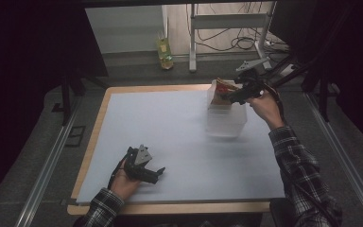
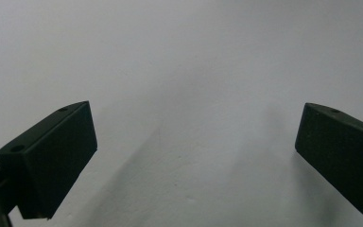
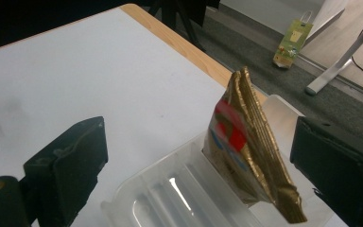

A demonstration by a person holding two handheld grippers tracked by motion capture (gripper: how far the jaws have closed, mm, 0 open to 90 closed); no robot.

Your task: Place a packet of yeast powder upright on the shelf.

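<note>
Gold-edged foil snack packet with red and blue print stands on edge, tilted, inside a clear plastic rectangular bin at the far right of the white-covered tabletop. Right gripper hovers over the bin's far end, released, jaws spread either side of the packet, not touching it. Left gripper sits low near the tabletop's near left edge, jaws wide apart, empty.
</note>
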